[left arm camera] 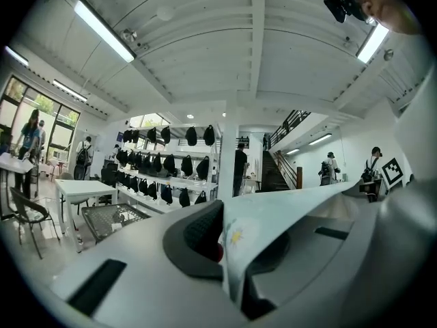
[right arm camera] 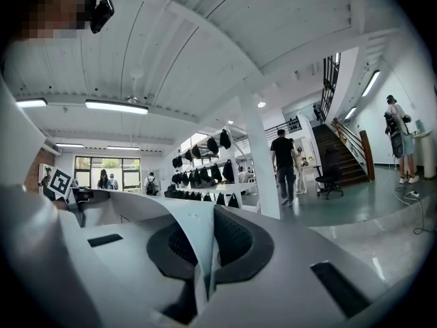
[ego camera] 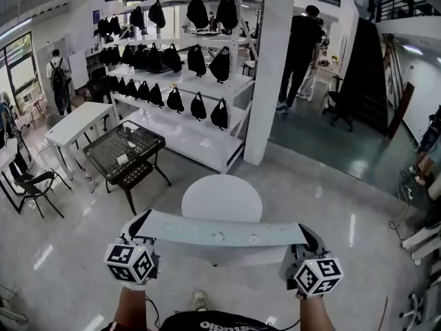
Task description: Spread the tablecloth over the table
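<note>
The glossy pale floor (ego camera: 331,178) ran across the whole room. On the far side stood a tall white shelving rack (ego camera: 207,140), its tiers lined with black bags (ego camera: 198,105). Just right of it rose a square white pillar (ego camera: 270,67). Beyond that, a dark staircase (ego camera: 368,74) climbed at the far right, and a person in black (ego camera: 303,43) stood between the two. To the left sat a long white table (ego camera: 76,123), with a black mesh-topped table (ego camera: 127,150) just beside it. A dark chair (ego camera: 34,185) stood nearer, at the left edge.

In the middle, near the person holding the tools, was the round white tabletop (ego camera: 222,197). Its far half was bare.

The tablecloth (ego camera: 220,231) was pale blue-grey and stretched out as a long, taut band from left to right. It crossed in front of the tabletop's near side and hid that edge. From where I stood I could not tell whether it touched the top.

The left claw (ego camera: 141,227) was clenched on the cloth's left end, with fabric pinched flat between its dark pads. The right claw (ego camera: 310,236) was clamped on the right end the same way. Both pointed level, away from the person.

A small printed daisy (left arm camera: 236,236) showed right at the left claw's pinch.
</note>
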`<act>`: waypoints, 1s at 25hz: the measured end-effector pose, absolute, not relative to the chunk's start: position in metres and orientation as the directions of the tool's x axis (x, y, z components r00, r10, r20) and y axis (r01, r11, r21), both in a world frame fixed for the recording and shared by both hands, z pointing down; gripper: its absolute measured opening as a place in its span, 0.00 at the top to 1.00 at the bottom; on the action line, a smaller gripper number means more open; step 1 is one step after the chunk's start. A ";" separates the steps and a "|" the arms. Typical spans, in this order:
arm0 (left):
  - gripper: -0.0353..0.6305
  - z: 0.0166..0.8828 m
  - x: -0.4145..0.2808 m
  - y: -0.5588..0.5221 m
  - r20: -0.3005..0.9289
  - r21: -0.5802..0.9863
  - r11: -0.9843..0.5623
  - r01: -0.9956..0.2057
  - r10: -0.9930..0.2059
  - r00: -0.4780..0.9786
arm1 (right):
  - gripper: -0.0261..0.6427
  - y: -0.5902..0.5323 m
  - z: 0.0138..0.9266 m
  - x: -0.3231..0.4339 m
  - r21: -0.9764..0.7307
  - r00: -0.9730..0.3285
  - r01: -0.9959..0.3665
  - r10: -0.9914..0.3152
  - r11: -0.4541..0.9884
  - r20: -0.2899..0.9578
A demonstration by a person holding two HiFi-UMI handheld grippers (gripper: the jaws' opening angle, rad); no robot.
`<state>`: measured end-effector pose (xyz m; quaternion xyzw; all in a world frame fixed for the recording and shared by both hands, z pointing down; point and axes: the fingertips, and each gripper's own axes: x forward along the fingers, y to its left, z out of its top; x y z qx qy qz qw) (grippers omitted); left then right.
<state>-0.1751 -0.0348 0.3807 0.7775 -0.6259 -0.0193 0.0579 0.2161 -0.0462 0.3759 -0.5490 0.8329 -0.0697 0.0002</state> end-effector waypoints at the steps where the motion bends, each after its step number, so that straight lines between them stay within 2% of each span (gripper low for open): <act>1: 0.92 0.381 -0.180 -0.043 0.041 0.116 -0.213 -0.970 -0.975 0.219 | 0.92 -0.054 0.375 0.211 -0.114 -0.393 -0.916 -0.916 0.384 0.073; 13: 0.92 0.384 -0.225 -0.147 0.026 0.142 -0.249 -0.958 -0.967 0.255 | 0.92 -0.148 0.363 0.166 -0.095 -0.355 -0.932 -0.933 0.349 0.051; 25: 0.92 0.390 -0.264 -0.215 0.002 0.166 -0.298 -0.940 -0.953 0.303 | 0.92 -0.197 0.363 0.127 -0.080 -0.300 -0.952 -0.953 0.296 0.048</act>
